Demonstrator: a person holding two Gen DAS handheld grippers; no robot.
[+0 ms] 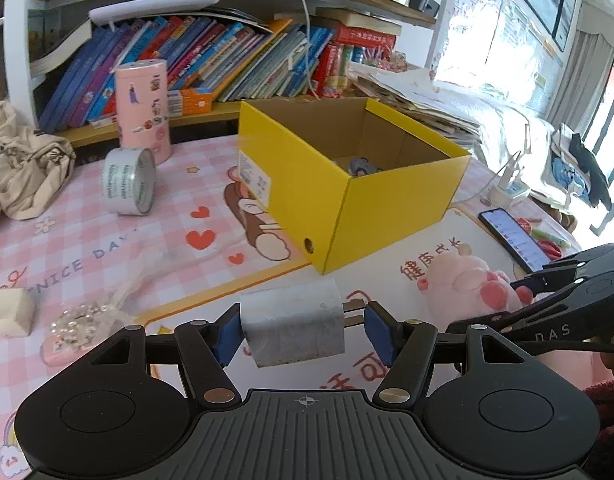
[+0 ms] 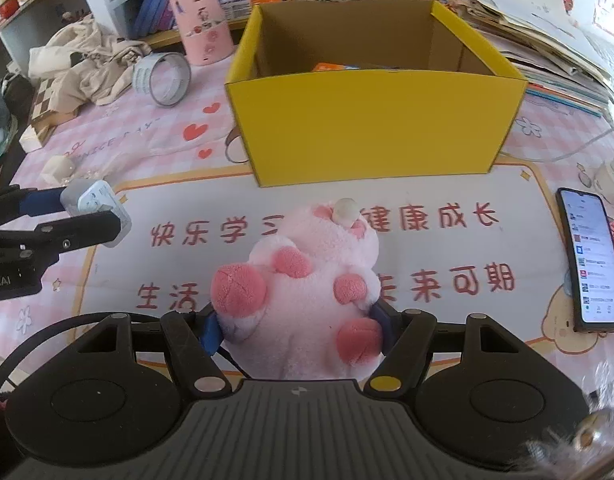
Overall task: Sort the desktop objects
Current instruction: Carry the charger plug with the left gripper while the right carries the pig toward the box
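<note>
My left gripper (image 1: 303, 330) is shut on a white plug adapter (image 1: 293, 324), held above the desk mat in front of the open yellow box (image 1: 371, 208); it also shows in the right wrist view (image 2: 95, 204). My right gripper (image 2: 299, 330) is shut on a pink plush toy (image 2: 307, 276), which also shows in the left wrist view (image 1: 471, 284). The yellow box (image 2: 367, 120) stands just beyond the toy with a few items inside.
A roll of tape (image 1: 131, 182), a pink tin (image 1: 143, 110), a white cube (image 1: 9, 312) and a beaded hair clip (image 1: 77, 330) lie on the left. A phone (image 2: 591, 268) lies at the right. Books and papers fill the back shelf.
</note>
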